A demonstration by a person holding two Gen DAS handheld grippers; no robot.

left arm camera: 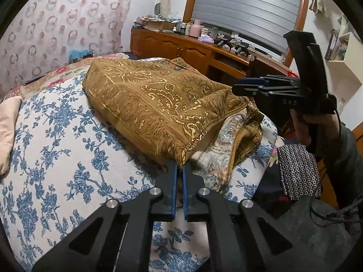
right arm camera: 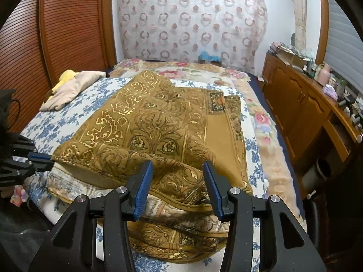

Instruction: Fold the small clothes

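Brown garment (left arm camera: 156, 104) lies on bed (left arm camera: 56, 158), corner pinched by left tongs (left arm camera: 179, 166).

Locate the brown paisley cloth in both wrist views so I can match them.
Left wrist: the brown paisley cloth fills the centre, its near corner pinched in the left hand-held gripper.
Right wrist: the cloth lies centre, and the open right hand-held gripper straddles its near fold.
Shared landmark: the wooden dresser, upper centre in the left view, right side in the right view.

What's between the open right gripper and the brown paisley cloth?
Nothing visible. The right gripper is open directly over the bunched near edge of the brown paisley cloth; the left gripper is shut on its corner.
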